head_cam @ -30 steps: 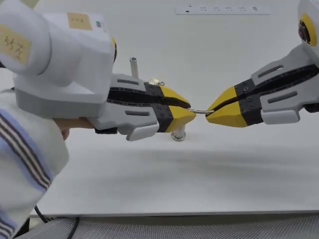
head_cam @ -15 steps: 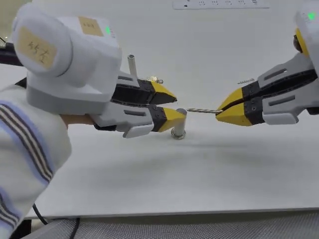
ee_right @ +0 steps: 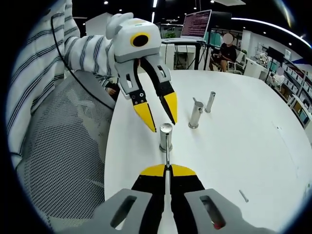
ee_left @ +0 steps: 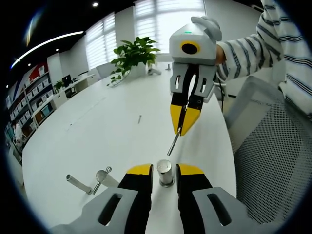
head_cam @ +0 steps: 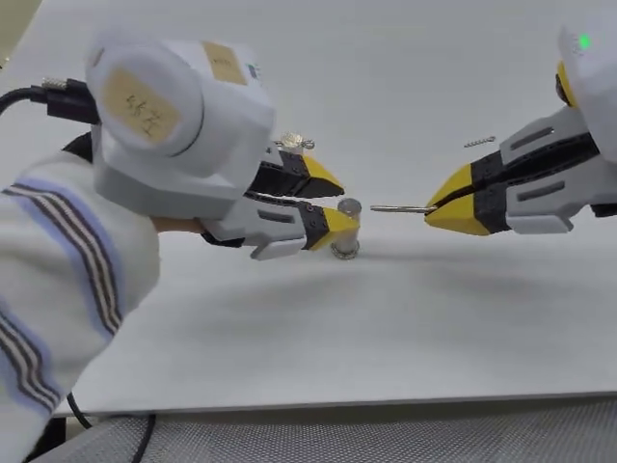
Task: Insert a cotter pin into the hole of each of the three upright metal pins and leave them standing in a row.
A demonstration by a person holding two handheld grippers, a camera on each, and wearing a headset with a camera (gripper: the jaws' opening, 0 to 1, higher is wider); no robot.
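Cotter pin, thin silvery wire (head_cam: 395,208), is pinched tight in the right gripper (head_cam: 429,207), aimed at the short upright steel pin (head_cam: 348,207) mid-frame on the white worktop (head_cam: 289,328). Left gripper (ee_right: 162,123) gapes around that pin, holding nothing, probably ready to steady it.

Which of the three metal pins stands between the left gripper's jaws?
The metal pin nearest the right gripper, facing its cotter pin. The left gripper has open jaws flanking it; the other two pins stand clear beyond.
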